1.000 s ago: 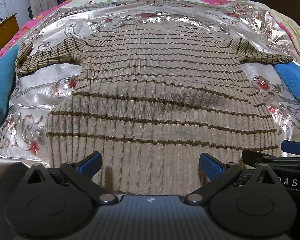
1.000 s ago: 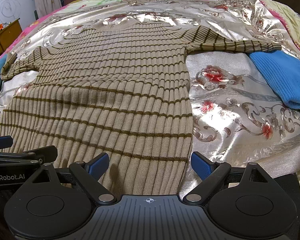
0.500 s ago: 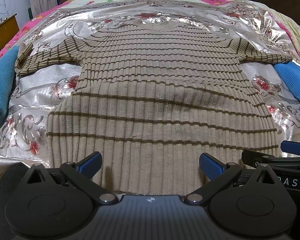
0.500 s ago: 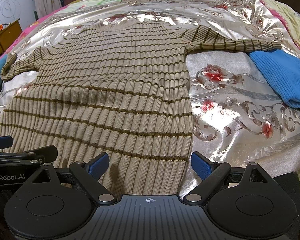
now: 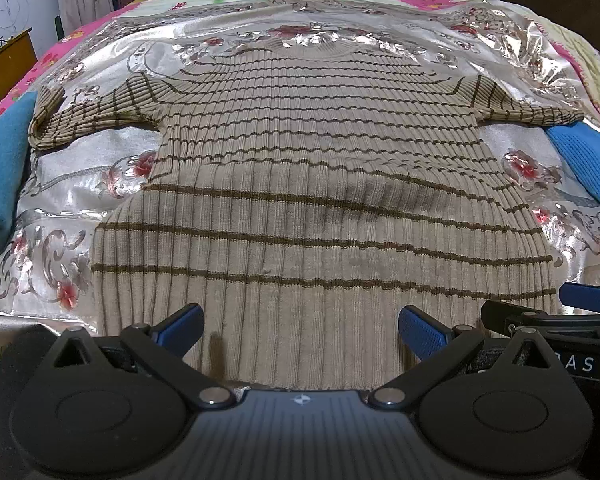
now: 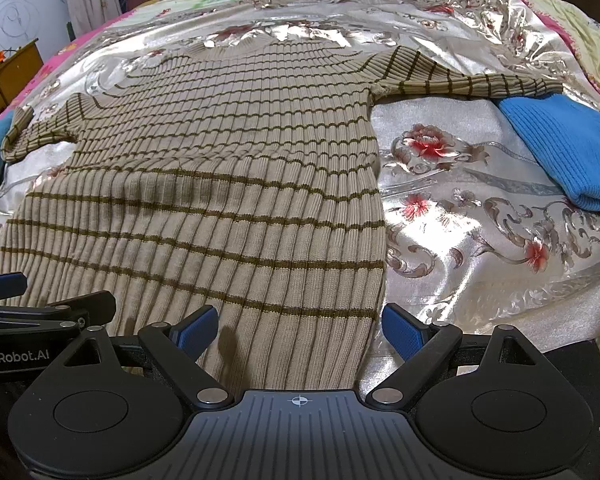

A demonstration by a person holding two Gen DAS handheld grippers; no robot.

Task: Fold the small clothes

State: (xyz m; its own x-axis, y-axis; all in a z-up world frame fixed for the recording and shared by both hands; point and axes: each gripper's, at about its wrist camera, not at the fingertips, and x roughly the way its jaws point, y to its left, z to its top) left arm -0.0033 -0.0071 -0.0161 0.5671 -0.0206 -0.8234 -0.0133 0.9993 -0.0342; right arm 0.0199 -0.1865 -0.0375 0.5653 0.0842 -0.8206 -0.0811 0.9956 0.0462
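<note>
— Silvery floral bedspread [image 5: 80, 168] covers the bed?
— Yes; striped sweater [image 5: 312, 208] lies flat on it, blue garments [image 6: 564, 152] at both sides. Left gripper [image 5: 300, 326] and right gripper [image 6: 298, 326] fingers wide at its hem.

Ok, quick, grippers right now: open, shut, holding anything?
Left gripper: open, empty, at the sweater hem.
Right gripper: open, empty, at the hem's right corner.

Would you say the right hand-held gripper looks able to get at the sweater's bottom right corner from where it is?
Probably yes: the right hand-held gripper is open just before the striped sweater, whose hem corner lies flat between its fingers with nothing over it.
</note>
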